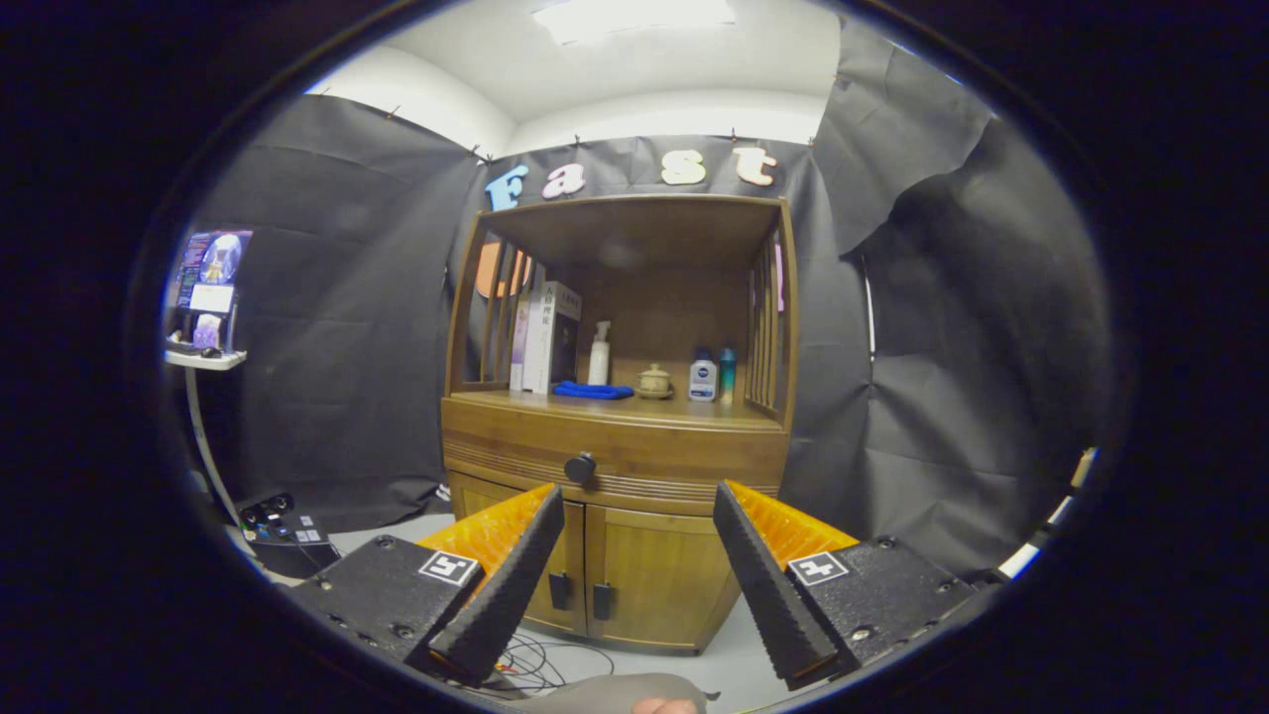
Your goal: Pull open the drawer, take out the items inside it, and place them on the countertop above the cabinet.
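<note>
Cabinet (617, 496), wood, standing against the booth wall. Drawer (615, 454) across its front, closed, round dark knob (580, 467) left of centre; contents hidden. Desk (634, 407) above the drawer carries books (550, 337), pump bottle (599, 354), blue cloth (593, 391), small lidded pot (654, 381), two small bottles (712, 377). Tongs (636, 496) spread wide, empty, short of the cabinet, the knob just beyond the left finger's tip. Cabinet's lower doors partly covered by the fingers.
</note>
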Motion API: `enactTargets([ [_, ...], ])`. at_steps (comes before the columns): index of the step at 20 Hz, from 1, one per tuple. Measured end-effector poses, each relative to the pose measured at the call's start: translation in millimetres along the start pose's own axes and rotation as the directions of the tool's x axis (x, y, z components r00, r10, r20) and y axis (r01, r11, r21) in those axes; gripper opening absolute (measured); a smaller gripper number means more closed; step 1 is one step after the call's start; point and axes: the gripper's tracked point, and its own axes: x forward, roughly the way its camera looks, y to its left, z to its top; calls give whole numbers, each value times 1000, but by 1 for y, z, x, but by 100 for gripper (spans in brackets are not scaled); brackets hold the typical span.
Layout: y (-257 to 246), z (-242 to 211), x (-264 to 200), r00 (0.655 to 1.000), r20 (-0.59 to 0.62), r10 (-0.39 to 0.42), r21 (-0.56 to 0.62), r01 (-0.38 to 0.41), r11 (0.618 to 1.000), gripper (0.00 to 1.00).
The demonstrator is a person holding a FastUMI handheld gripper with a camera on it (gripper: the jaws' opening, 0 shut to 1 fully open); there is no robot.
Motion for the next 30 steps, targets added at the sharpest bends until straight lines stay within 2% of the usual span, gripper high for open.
enactTargets([
  [16, -2, 2, -1, 1000, 17, 16, -18, -16, 1000, 98],
  [19, 3, -2, 2, 999, 26, 47, 10, -47, 999, 98],
  [24, 14, -11, 34, 1000, -11, 7, 49, -7, 999, 98],
  [26, 21, -9, 58, 1000, -16, -11, 52, 12, 999, 99],
  [30, 53, -14, 124, 998, -60, 13, 44, -10, 999, 99],
])
